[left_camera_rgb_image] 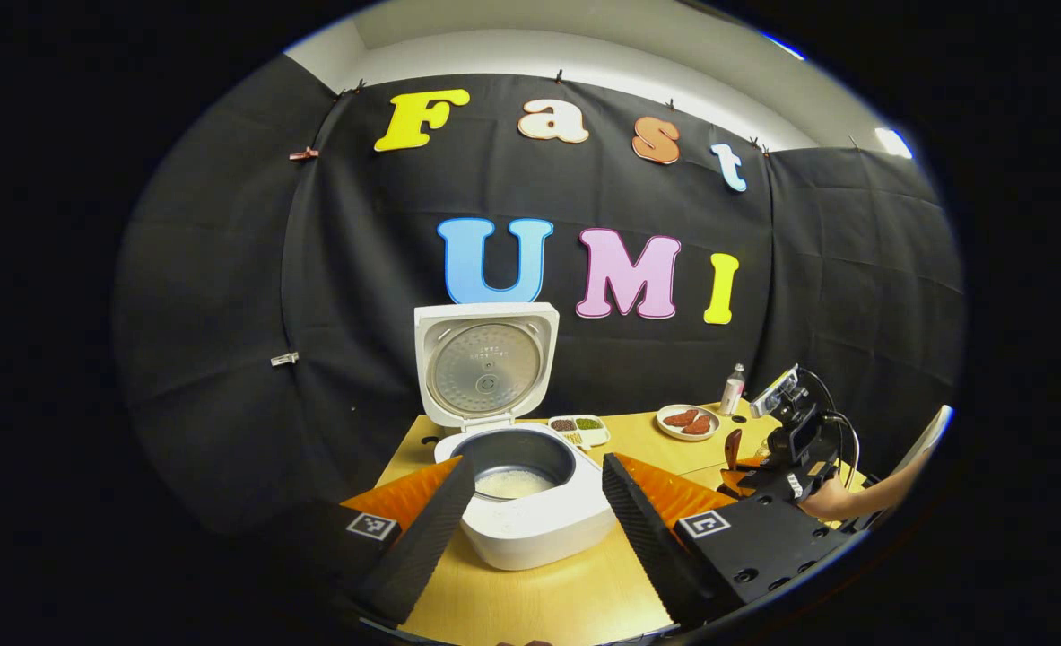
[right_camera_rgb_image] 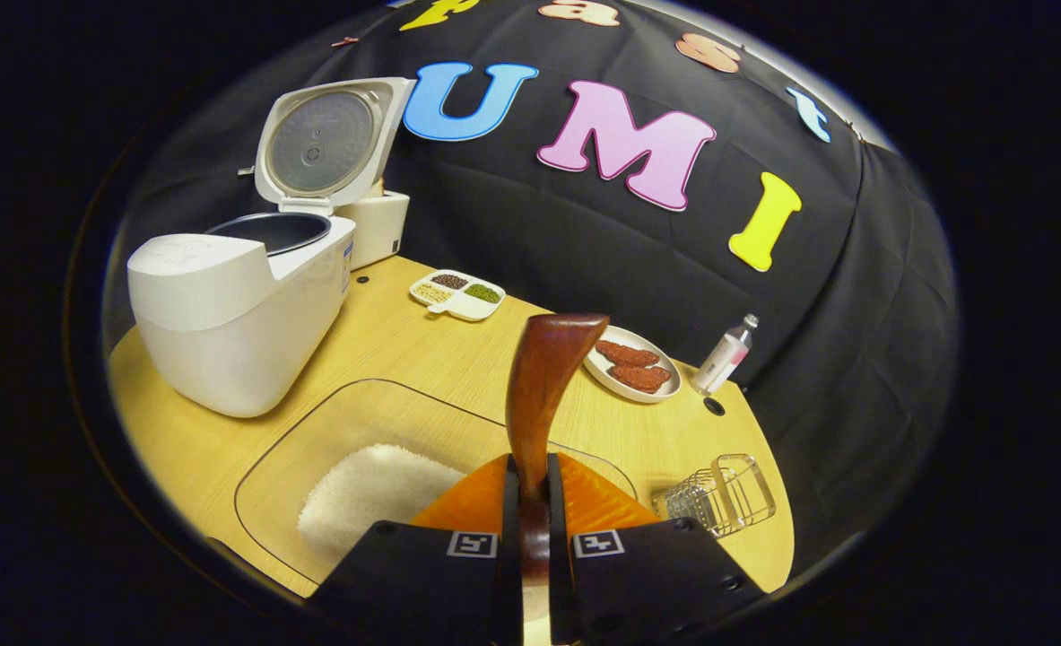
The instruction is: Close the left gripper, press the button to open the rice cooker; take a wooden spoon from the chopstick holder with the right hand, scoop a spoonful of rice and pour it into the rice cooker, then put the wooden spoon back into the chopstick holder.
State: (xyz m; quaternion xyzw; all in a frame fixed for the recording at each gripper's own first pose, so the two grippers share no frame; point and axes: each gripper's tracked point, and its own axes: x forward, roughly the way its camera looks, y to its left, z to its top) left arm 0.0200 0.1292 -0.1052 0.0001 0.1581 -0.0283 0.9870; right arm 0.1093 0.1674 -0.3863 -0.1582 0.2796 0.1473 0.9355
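Note:
The white rice cooker (left_camera_rgb_image: 530, 529) stands just ahead of my left gripper (left_camera_rgb_image: 537, 463), lid (left_camera_rgb_image: 485, 363) raised, with something pale in the bottom of its dark pot (left_camera_rgb_image: 514, 484). The left fingers are spread wide with nothing between them. My right gripper (right_camera_rgb_image: 531, 471) is shut on the handle of the wooden spoon (right_camera_rgb_image: 543, 386), whose bowl points up and away; I cannot tell if it holds rice. It hovers over a clear tray (right_camera_rgb_image: 270, 467) holding a heap of white rice (right_camera_rgb_image: 369, 489). The chopstick holder (right_camera_rgb_image: 718, 498) sits to its right. The cooker (right_camera_rgb_image: 234, 305) lies to the left.
On the wooden table (right_camera_rgb_image: 422, 350) stand a divided dish of beans (right_camera_rgb_image: 458, 294), a plate of meat slices (right_camera_rgb_image: 633, 363) and a small bottle (right_camera_rgb_image: 723, 359) near the back wall. In the left gripper view a hand holds the right gripper (left_camera_rgb_image: 790, 440) at the table's right.

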